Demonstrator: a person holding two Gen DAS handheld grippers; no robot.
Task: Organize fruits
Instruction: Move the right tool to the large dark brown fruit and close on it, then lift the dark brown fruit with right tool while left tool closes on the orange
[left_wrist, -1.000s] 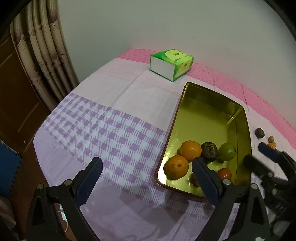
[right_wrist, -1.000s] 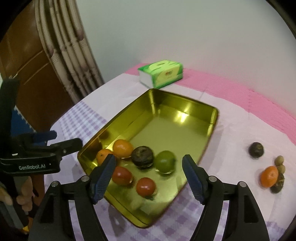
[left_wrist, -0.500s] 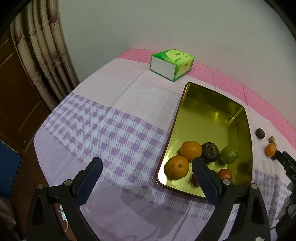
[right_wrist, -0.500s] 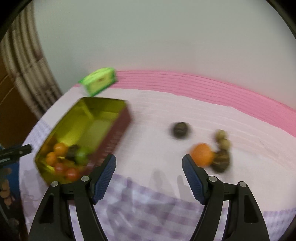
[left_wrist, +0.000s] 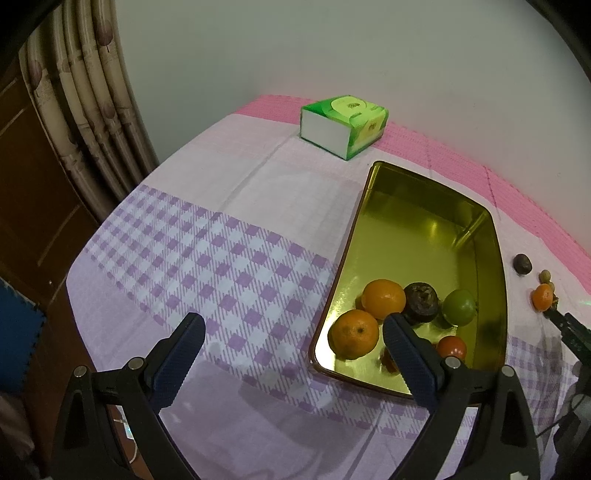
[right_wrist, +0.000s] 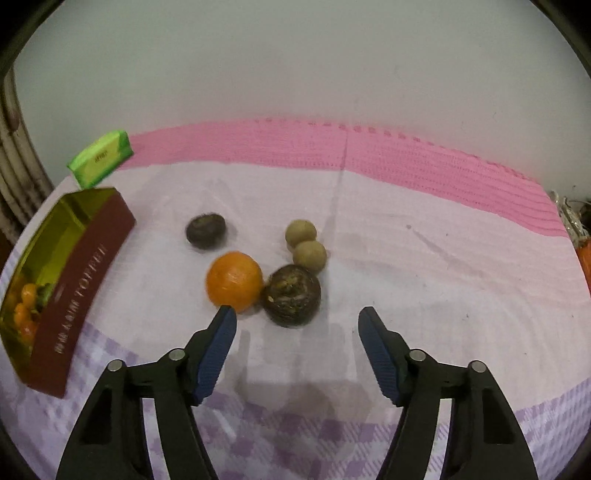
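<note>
Left gripper (left_wrist: 291, 332): jaws wide apart, nothing between them; it hangs over the checked part of the tablecloth (left_wrist: 229, 266), beside the tin's near left corner.
Right gripper (right_wrist: 295, 325): jaws parted and closing, nothing between the pads; the rough brown fruit (right_wrist: 291, 295) lies just ahead of the gap, and the left fingertip overlaps the loose orange (right_wrist: 234, 280) in the picture, contact not certain.
Gold tin (left_wrist: 424, 218): seen from above in the left wrist view, on the cloth right of centre.
Tin contents, left wrist view only: two oranges (left_wrist: 384, 298), touching; a dark fruit (left_wrist: 422, 297); a green fruit (left_wrist: 459, 307); a red fruit (left_wrist: 451, 347), and another partly hidden behind the right finger.
Tin, right wrist view: at the far left, showing a dark red outer wall (right_wrist: 83, 284) with lettering; contents blurred.
Loose fruit, right wrist view: orange touching the rough brown fruit; two small tan fruits (right_wrist: 309, 254) touching each other behind; a dark round fruit (right_wrist: 205, 230) apart, nearer the tin.
Loose fruit, left wrist view: small at the right edge, detail unclear.
Green tissue box (left_wrist: 343, 125): near the pink band (right_wrist: 332, 147) at the table's back; both views show it.
Curtain (left_wrist: 88, 110): clearly seen in the left wrist view alone.
</note>
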